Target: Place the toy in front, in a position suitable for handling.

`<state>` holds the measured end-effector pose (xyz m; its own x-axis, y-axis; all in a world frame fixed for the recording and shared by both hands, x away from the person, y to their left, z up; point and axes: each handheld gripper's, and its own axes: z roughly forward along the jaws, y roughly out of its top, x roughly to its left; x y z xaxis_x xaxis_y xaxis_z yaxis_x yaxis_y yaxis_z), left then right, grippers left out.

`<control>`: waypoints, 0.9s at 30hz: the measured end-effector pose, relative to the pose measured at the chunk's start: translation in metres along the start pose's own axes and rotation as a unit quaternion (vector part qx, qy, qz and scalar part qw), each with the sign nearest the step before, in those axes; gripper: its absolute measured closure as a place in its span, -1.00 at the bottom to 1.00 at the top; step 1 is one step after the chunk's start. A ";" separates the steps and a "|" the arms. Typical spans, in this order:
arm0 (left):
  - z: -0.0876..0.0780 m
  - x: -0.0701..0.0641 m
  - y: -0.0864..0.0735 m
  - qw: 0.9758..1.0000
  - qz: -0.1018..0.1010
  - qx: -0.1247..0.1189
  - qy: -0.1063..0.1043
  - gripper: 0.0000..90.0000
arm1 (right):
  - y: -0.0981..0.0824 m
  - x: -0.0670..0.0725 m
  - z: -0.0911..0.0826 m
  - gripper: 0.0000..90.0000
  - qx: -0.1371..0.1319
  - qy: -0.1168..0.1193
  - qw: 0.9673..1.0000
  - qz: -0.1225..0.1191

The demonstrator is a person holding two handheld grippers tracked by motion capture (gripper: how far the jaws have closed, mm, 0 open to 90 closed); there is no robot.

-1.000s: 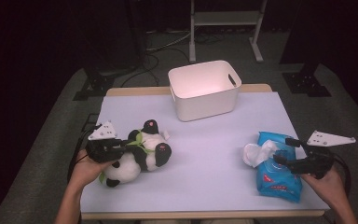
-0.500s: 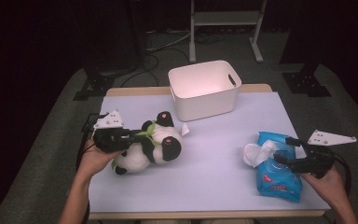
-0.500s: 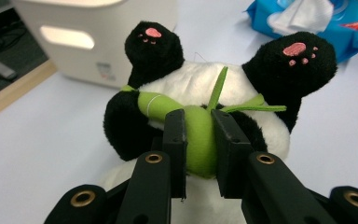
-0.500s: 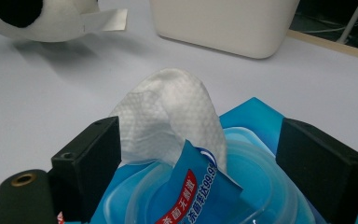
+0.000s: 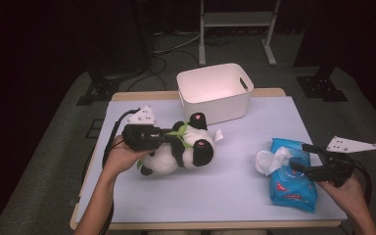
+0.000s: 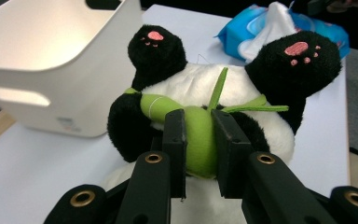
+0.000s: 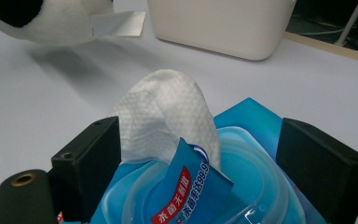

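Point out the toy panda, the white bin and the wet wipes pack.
toy panda (image 5: 169,157): high view, on its white belly.
white bin (image 5: 215,102): high view, on its front wall.
wet wipes pack (image 5: 291,188): high view, on its blue wrapper.

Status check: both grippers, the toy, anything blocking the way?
Left gripper shut on black-and-white plush panda, gripping its green piece. Right gripper open astride blue wet-wipe pack. White plastic bin just beyond panda, path unobstructed.

- White Chinese characters followed by the figure 99.9 are printed on a red band on the raised flap of the blue wipes pack (image 7: 200,186).
- The rest of that line cannot be read.
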<state>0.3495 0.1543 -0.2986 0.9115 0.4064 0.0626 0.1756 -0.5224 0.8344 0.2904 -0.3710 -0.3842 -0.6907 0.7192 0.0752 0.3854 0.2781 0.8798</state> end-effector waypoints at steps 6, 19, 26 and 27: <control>0.014 -0.007 0.013 1.000 0.005 -0.001 -0.016 0.70 | 0.000 -0.001 0.000 -0.72 0.000 0.001 1.000 0.001; 0.047 -0.021 0.028 0.999 0.015 0.006 -0.040 0.69 | 0.000 -0.001 0.000 -0.72 0.000 0.003 1.000 0.002; 0.059 -0.028 0.033 0.999 0.020 0.009 -0.049 0.69 | 0.000 -0.001 0.000 -0.72 -0.002 0.002 1.000 0.001; 0.061 -0.029 0.033 0.999 0.019 0.008 -0.050 0.69 | 0.000 -0.001 0.000 -0.72 -0.001 0.002 1.000 0.001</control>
<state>0.3511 0.0794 -0.3060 0.9504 0.3085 0.0385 0.1447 -0.5485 0.8235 0.2912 -0.3719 -0.3847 -0.6925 0.7170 0.0793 0.3853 0.2747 0.8810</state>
